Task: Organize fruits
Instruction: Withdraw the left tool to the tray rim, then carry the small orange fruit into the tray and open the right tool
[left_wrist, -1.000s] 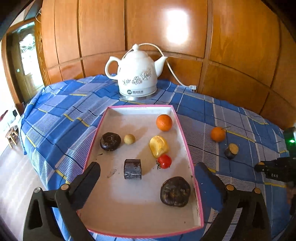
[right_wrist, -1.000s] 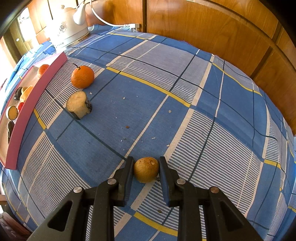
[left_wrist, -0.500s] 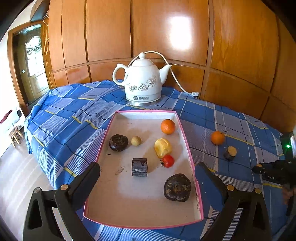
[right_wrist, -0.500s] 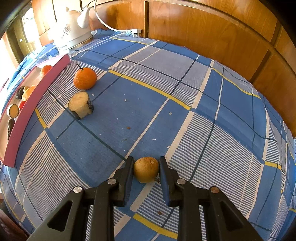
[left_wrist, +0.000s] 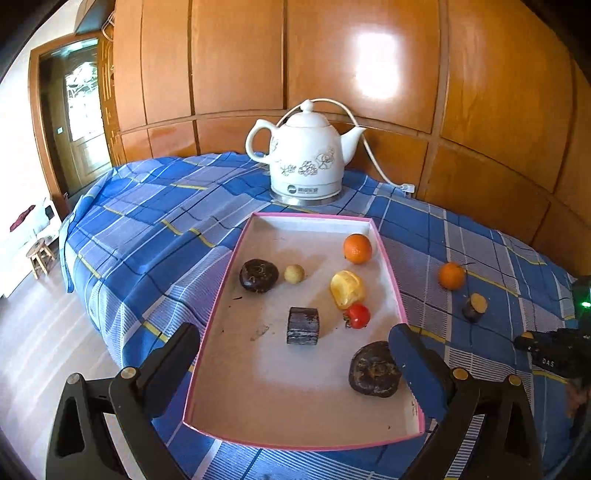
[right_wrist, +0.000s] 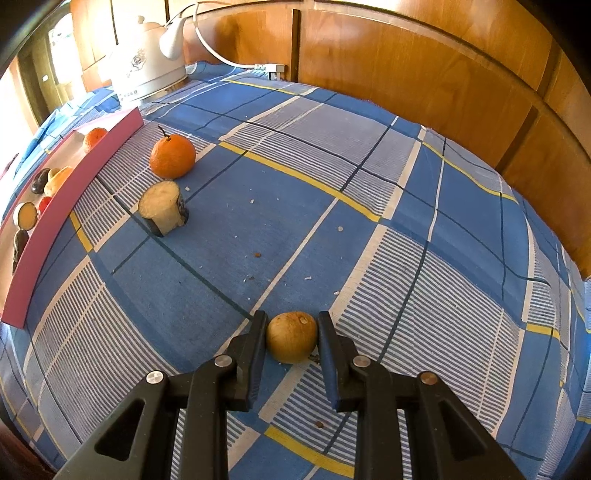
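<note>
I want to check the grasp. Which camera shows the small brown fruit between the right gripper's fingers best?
The right wrist view: the brown fruit sits close and unblocked inside the right gripper. The left wrist view does not show it, only that gripper's dark body at its right edge.

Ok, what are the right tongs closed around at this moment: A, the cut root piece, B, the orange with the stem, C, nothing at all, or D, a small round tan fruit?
D: in the right wrist view the right tongs sit against both sides of the small round tan fruit, while the orange with the stem and the cut root piece lie farther off on the cloth.
</note>
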